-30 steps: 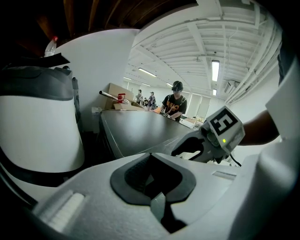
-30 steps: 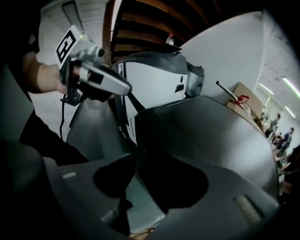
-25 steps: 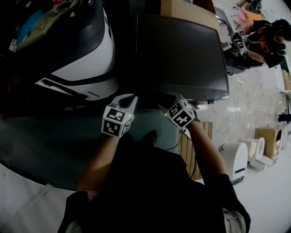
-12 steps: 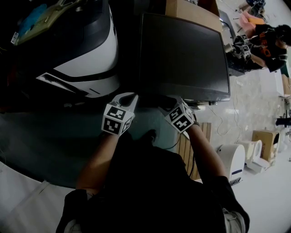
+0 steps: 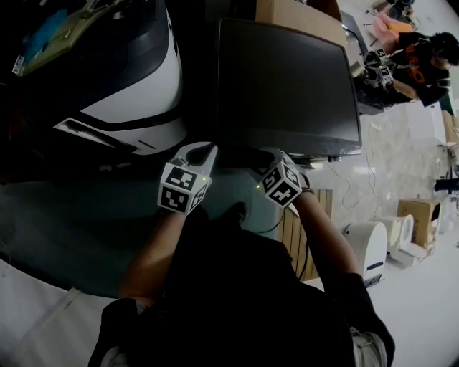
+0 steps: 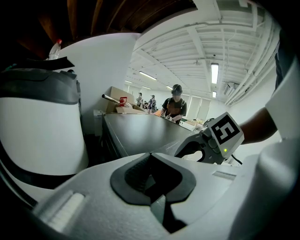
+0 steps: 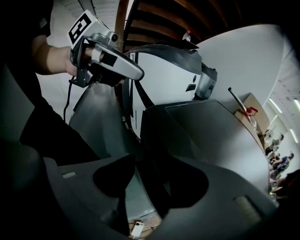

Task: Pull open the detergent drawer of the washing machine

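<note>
Where the washing machine (image 5: pixel 287 86) ends on its near side, both grippers sit side by side at the edge of its flat, matte, dark grey top. Its front face drops away below that edge and is too dark to pick out the detergent drawer.

The left gripper (image 5: pixel 203 153), moulded in smooth white plastic, has its ribbed grey pads (image 6: pixel 136 176) clenched together on nothing, leaving only a diamond-shaped hollow between them. The right gripper (image 5: pixel 264 162) has its jaws released and apart. A dark upright edge of the machine's front (image 7: pixel 152 183) stands in the gap, and contact cannot be judged.

Each gripper carries a cube of black-and-white square markers, with a small green light beside it.

To the left of the machine stands a rounded, glossy white appliance (image 5: pixel 133 89) banded in black. It bears a small label (image 7: pixel 190 87) too small to read. At the far edge is a brown cardboard box (image 5: pixel 294 16). Near right, pale wooden slats (image 5: pixel 292 233) lie on a speckled light floor (image 5: pixel 401 158). Far right, a person (image 5: pixel 423 54) works at a bench.
</note>
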Tool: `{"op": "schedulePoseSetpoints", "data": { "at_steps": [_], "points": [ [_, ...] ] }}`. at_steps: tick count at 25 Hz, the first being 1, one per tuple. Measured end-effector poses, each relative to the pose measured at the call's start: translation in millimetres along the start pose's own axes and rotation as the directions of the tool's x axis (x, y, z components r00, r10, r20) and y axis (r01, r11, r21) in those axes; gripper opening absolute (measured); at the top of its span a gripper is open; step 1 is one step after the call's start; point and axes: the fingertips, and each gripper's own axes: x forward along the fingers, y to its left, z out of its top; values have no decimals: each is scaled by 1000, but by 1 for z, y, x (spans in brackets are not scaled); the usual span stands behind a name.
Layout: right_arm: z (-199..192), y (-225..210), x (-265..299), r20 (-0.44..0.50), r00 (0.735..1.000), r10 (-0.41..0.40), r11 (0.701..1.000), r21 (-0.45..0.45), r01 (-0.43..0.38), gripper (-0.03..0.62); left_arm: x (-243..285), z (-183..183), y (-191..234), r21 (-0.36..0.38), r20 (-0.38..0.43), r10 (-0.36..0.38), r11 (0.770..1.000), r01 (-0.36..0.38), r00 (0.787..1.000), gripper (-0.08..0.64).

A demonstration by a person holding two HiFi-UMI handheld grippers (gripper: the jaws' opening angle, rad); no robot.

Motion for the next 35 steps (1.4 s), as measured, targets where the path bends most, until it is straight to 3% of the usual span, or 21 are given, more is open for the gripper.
{"op": "schedulePoseSetpoints", "data": {
  "at_steps": [9,14,25,35],
  "points": [
    [-4,9,-1,-19,997,78,997,-10,-78,193,-6,-5,7,-12,-8,16,1000,-16,1000,11],
    [-5,0,-3,-1,998,61,998,29,-61,193,-9,-10,11,-18,-15,22,1000,-23,1000,11],
    [-8,-10,-3,-23,1000,-4,1000,7,4,202,-8,-13,16,-29,-18,18,999,-19,1000,11],
    [-14,-5,-1,-81,997,-21,989,-151,8,202,2,-9,5,-22,-20,-12,1000,11,1000,11]
  ]
}}
